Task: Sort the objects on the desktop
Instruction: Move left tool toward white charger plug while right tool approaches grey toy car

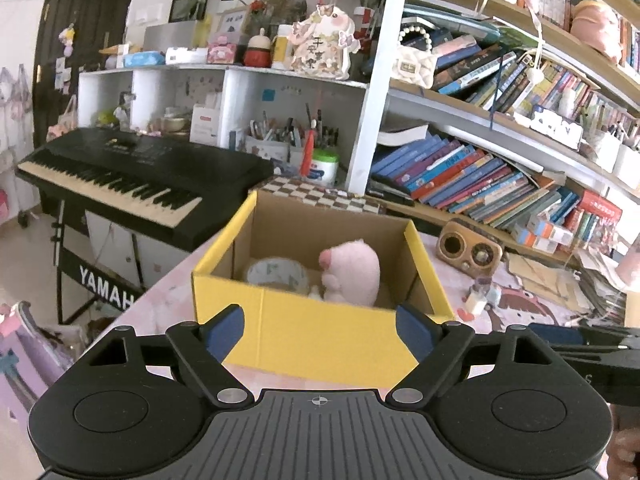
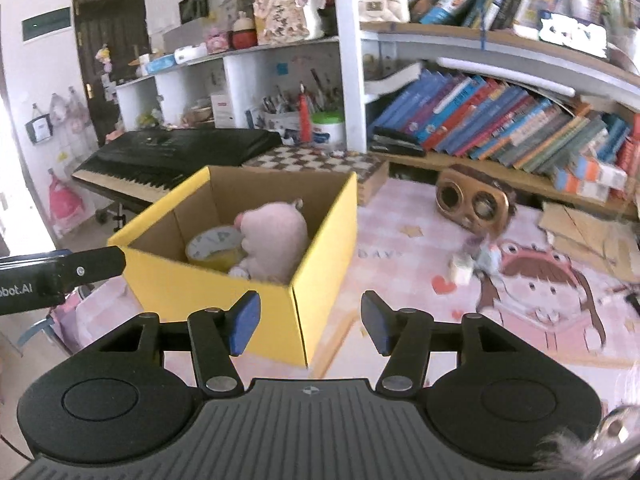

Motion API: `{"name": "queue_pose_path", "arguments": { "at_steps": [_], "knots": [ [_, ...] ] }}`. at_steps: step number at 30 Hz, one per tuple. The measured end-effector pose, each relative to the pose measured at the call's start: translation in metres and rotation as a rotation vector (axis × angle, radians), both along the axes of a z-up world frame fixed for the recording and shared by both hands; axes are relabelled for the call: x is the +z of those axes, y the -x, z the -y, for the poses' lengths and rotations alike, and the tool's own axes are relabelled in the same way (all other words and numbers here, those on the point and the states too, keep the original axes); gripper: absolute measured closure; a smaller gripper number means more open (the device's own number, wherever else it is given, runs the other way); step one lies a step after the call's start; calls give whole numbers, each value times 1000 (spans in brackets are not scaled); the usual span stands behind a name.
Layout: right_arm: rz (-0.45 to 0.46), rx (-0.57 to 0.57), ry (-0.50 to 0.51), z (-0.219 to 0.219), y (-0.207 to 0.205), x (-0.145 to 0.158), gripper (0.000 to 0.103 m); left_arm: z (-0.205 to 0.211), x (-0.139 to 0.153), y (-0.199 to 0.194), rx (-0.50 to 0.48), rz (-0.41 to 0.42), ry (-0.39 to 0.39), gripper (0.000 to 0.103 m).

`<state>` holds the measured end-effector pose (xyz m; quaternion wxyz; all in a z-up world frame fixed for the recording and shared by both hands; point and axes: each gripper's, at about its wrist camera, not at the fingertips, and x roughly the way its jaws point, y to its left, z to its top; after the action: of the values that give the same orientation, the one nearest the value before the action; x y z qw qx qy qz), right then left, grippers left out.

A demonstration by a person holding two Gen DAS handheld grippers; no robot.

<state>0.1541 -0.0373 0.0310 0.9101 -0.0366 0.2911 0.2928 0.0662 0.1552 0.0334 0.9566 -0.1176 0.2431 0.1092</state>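
Observation:
An open yellow cardboard box (image 1: 296, 332) (image 2: 324, 248) stands on the pink desk mat. Inside it sit a pink plush toy (image 1: 354, 270) (image 2: 274, 240) and a round clock (image 1: 276, 274) (image 2: 214, 245) lying beside it. My left gripper (image 1: 320, 330) is open in front of the box's near wall, with nothing between its blue pads. My right gripper (image 2: 310, 322) is open near the box's right front corner, also with nothing in it. Small figurines (image 1: 482, 294) (image 2: 476, 262) stand on the mat to the right of the box.
A wooden retro radio (image 1: 468, 250) (image 2: 472, 200) sits behind the figurines. A checkered board (image 1: 320, 192) (image 2: 320, 162) lies behind the box, a black keyboard (image 1: 132, 172) (image 2: 168, 156) to the left. Bookshelves (image 1: 480, 176) line the back; cardboard scraps (image 2: 584, 228) lie far right.

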Motion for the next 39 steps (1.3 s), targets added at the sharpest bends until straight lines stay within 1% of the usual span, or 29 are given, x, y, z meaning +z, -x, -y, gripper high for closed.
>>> {"name": "queue_pose_path", "arguments": {
  "at_steps": [5,11,17,21,25,28,33,39],
  "knots": [
    [-19,-23,8,9,27,-8,48,5,-6,19,-13,-13,5,18],
    [-2,-37,40,12,60,-16,46,16,-12,40,-45,-33,-22,18],
    [-11,-46,48,12,82,-22,46,25,-20,59,-55,-58,-20,18],
    [-1,-47,57,11,96,-23,44,29,-22,68,-68,-66,-27,18],
    [20,-55,63,11,105,-22,42,31,-23,73,-82,-73,-34,17],
    [19,-60,68,12,111,-23,41,34,-23,75,-97,-76,-36,17],
    [-5,-66,83,15,118,-26,41,40,-27,73,-135,-92,-32,17],
    [-21,-105,101,24,120,-30,41,50,-30,67,-179,-102,-27,17]
  ]
}}
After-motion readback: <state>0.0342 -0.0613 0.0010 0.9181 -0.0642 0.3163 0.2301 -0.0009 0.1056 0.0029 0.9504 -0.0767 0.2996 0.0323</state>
